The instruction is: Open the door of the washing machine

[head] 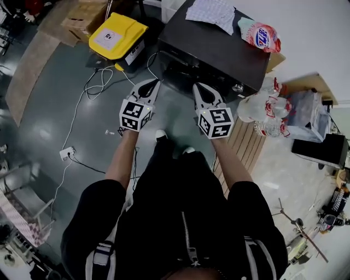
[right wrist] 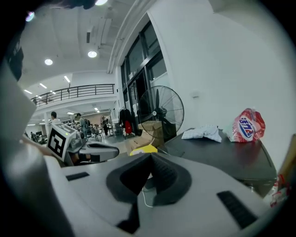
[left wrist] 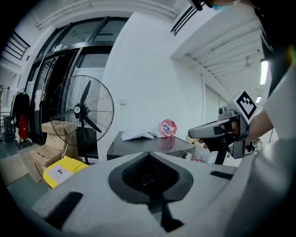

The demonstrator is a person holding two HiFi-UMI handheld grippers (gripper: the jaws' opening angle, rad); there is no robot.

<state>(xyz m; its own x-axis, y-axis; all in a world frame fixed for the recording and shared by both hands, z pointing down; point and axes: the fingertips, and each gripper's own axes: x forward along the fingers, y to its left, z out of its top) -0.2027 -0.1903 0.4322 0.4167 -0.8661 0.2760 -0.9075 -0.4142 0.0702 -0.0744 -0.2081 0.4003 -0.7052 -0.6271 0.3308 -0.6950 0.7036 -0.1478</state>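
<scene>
Grey floor (head: pixel 49 109) is spread below, with a white cable (head: pixel 82 109) and a yellow box (head: pixel 117 35) laid on it. A big fan (left wrist: pixel 85 111) is stood nearby. The dark washing machine (head: pixel 219 52) is seen just ahead, a white cloth (head: pixel 210 13) and red bag (head: pixel 261 37) kept on its top. The left gripper (head: pixel 152 83) and right gripper (head: pixel 198 87) are held before it, jaws shut on nothing.
</scene>
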